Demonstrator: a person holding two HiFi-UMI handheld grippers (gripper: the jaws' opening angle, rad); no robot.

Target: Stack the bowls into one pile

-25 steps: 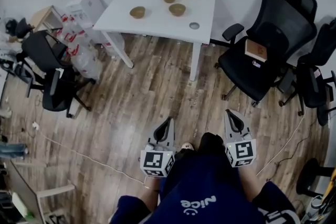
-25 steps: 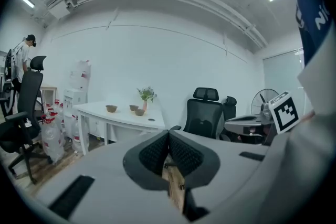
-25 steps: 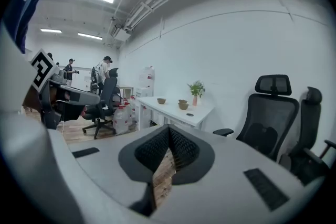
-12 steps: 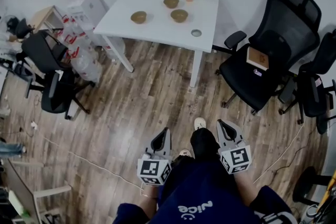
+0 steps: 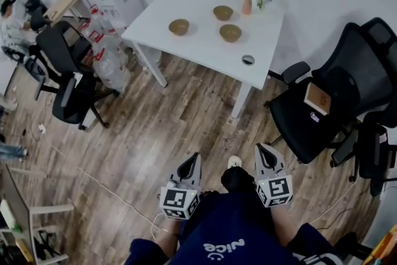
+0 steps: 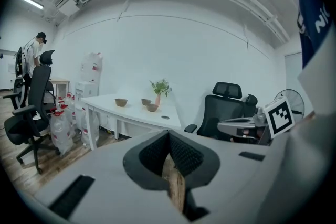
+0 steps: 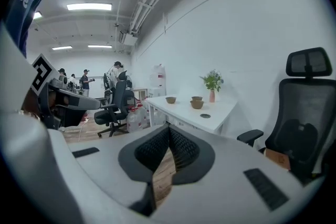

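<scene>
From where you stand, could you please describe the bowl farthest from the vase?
Find the white table by the wall. Of the three brown bowls on it, this bowl stands alone toward the left end, while the other two sit close beside the flower vase.

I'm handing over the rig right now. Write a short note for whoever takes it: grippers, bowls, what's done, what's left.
Left gripper: shut, empty.
Right gripper: shut, empty.
Both are held low in front of the person, well short of the table.
Bowls: three, all apart on the table: left bowl, back bowl beside the vase, front bowl.
Done: nothing stacked.
Left: walk up to the table, then nest the bowls into one pile.
</scene>
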